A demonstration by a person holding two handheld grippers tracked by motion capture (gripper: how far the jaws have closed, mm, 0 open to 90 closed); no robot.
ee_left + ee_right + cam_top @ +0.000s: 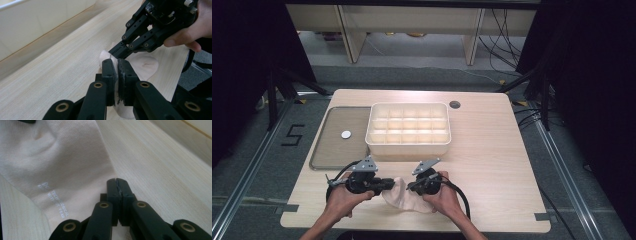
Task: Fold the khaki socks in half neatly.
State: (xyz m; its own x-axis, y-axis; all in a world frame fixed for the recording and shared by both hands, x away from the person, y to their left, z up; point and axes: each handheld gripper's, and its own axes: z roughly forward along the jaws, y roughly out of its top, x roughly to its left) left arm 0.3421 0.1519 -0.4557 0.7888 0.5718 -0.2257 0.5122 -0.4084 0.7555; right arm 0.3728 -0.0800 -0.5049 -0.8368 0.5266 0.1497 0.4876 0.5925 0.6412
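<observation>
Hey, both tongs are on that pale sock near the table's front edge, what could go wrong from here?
1. The left tongs and right tongs are shut on thin edges of the sock; the fabric might slip out if they pull apart.
2. The sock lies close to the table's front edge, so a dropped end could slide off.
3. The divided tray stands just behind; a loose lift may snag its near wall.

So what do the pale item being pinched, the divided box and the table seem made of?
Pale item: soft knit fabric, probably a sock; fine ribbing, folds, printed lettering.
Divided box: cream, smooth, probably moulded plastic.
Table: matte light wood grain, possibly laminate.
</observation>
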